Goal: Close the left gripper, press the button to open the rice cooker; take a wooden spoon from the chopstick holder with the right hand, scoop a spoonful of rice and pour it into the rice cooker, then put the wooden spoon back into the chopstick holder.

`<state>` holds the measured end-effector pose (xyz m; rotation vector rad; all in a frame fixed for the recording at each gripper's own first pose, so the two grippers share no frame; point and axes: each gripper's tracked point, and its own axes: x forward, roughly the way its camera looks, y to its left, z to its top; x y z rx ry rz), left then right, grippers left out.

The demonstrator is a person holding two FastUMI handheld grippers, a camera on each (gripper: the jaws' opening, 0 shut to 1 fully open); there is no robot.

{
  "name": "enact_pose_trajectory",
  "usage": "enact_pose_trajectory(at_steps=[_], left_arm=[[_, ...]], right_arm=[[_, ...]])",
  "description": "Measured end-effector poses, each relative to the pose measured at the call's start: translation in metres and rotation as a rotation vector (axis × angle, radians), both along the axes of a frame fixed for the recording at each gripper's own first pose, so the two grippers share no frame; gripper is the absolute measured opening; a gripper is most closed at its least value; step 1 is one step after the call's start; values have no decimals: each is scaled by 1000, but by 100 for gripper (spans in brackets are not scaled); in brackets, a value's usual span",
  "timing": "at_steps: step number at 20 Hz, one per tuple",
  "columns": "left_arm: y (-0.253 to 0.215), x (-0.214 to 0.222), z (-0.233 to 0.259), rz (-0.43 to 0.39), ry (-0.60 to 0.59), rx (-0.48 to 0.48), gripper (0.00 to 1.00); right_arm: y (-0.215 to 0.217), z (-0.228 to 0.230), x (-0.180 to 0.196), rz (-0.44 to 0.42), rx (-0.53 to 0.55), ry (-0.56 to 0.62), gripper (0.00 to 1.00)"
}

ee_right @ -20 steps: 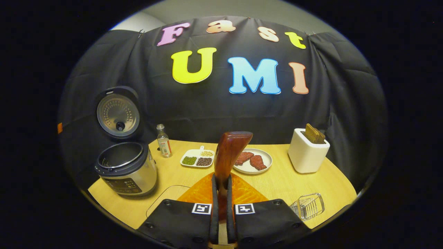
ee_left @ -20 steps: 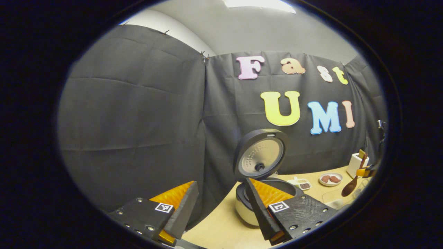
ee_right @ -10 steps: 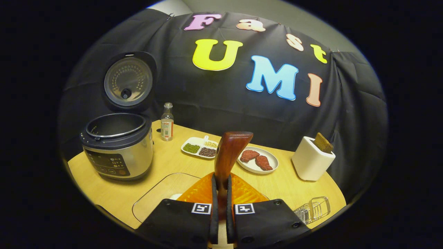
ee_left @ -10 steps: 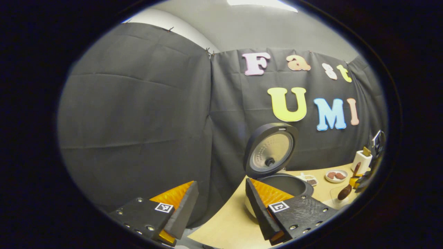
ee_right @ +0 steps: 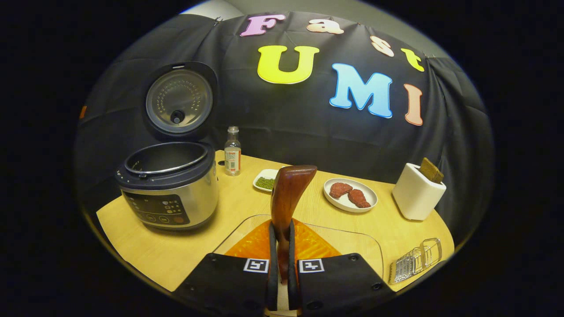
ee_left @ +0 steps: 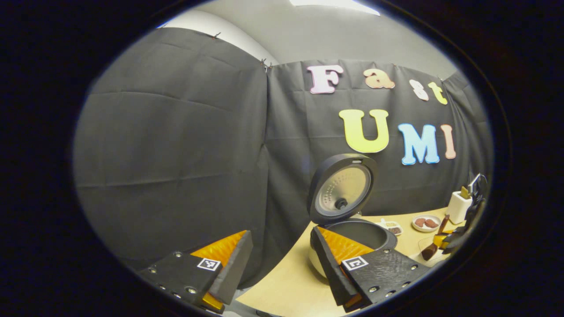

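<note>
The rice cooker (ee_right: pixel 169 185) stands at the table's left with its lid (ee_right: pixel 178 101) raised and its dark pot showing. My right gripper (ee_right: pixel 281 259) is shut on the handle of the wooden spoon (ee_right: pixel 288 198), which points away from the camera above a clear glass dish (ee_right: pixel 352 237); what the dish holds is hidden. The white chopstick holder (ee_right: pixel 416 198) stands at the right with a wooden piece in it. My left gripper (ee_left: pixel 277 264) is open and holds nothing, close to the cooker (ee_left: pixel 352 233) on its near left. The right gripper (ee_left: pixel 454 240) with the spoon (ee_left: pixel 429 251) appears far right.
A small bottle (ee_right: pixel 232 152), a divided dish of beans (ee_right: pixel 264 181) and a plate with two pieces of meat (ee_right: pixel 350 196) sit along the back of the wooden table (ee_right: pixel 176 255). A clear ribbed glass object (ee_right: pixel 416 259) lies near the front right edge.
The right gripper has carried the spoon lower and forward over the clear dish, nearer the cooker. The left gripper swung slightly left, staying open.
</note>
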<state>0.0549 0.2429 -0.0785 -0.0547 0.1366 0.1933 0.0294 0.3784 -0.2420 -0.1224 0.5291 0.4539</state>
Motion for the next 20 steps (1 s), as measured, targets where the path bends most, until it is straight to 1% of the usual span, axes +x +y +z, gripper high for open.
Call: enact_pose_trajectory(at_steps=[3, 5, 7, 10, 11, 13, 14, 15, 16, 17, 18, 19, 20], left_arm=[[-6, 3, 1, -9, -7, -1, 83], [-8, 4, 2, -14, -12, -5, 83], [-10, 4, 2, -18, -14, -11, 84], [-13, 2, 1, -19, -16, -17, 83], [-14, 3, 1, -20, -17, -19, 84], [-16, 2, 3, -22, -20, -22, 83], [-17, 2, 4, -23, -22, -22, 84], [-18, 3, 6, -25, -25, -21, 84], [-20, 2, 7, -28, -27, -18, 83], [-21, 3, 8, -31, -30, -14, 83], [-22, 4, 11, -34, -32, -10, 83], [-24, 4, 11, -38, -34, -7, 83], [-26, 4, 13, -41, -36, -6, 84]], right_arm=[[8, -1, -10, 11, 71, 65, 11], [7, 1, -12, -13, 140, 127, 11], [1, 0, -15, -65, 231, 211, 11], [-11, -3, -14, -161, 382, 345, 11], [-15, -5, -14, -194, 426, 383, 11], [-26, -7, -12, -253, 497, 444, 11], [-31, -10, -13, -276, 524, 469, 7], [-38, -11, -12, -298, 553, 493, 11], [-43, -12, -12, -322, 593, 517, 7], [-49, -12, -10, -341, 623, 532, 11], [-55, -12, -8, -358, 654, 541, 7], [-62, -10, -5, -377, 681, 545, 11], [-70, -10, -2, -393, 707, 547, 11]])
